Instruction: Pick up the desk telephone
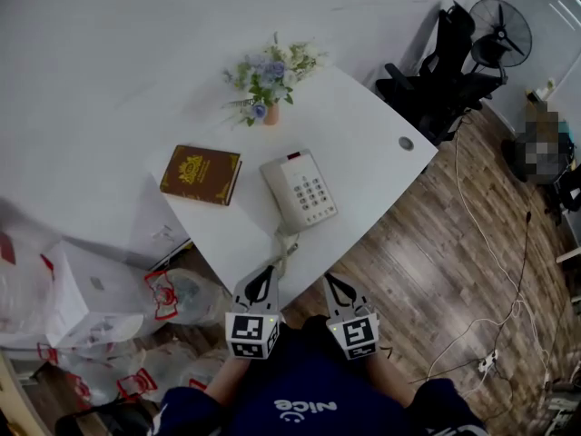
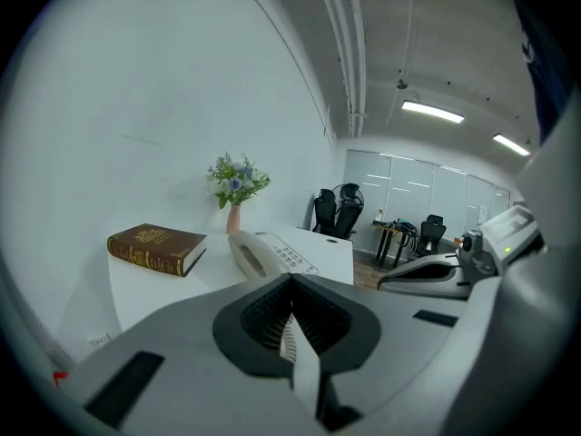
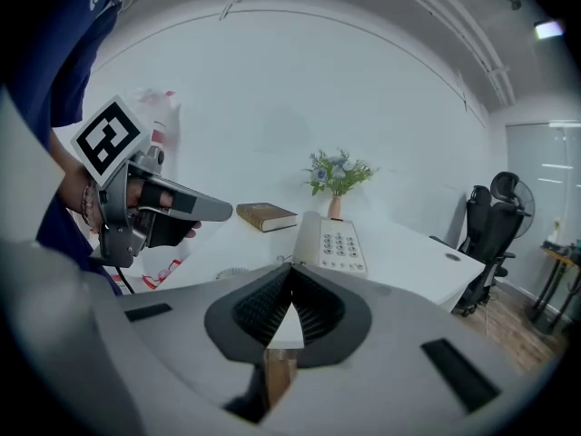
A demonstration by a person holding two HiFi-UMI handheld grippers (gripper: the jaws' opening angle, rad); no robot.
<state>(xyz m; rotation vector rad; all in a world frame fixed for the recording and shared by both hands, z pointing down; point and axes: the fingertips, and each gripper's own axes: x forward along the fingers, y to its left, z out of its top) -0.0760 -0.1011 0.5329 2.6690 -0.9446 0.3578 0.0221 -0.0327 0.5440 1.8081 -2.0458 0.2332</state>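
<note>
A cream desk telephone (image 1: 300,190) with its handset on the left and a grey keypad lies on the white desk (image 1: 377,125), its coiled cord hanging over the near edge. It also shows in the left gripper view as the telephone (image 2: 270,255) and in the right gripper view as the telephone (image 3: 333,242). My left gripper (image 1: 266,275) and right gripper (image 1: 332,282) sit side by side at the desk's near edge, short of the phone. Both are shut with nothing between the jaws.
A brown book (image 1: 201,174) lies left of the phone. A small vase of flowers (image 1: 270,80) stands at the back. Black office chairs (image 1: 436,84) and a fan (image 1: 500,21) stand to the right. White bags (image 1: 82,298) lie on the floor at the left; cables (image 1: 495,271) run across the wood floor.
</note>
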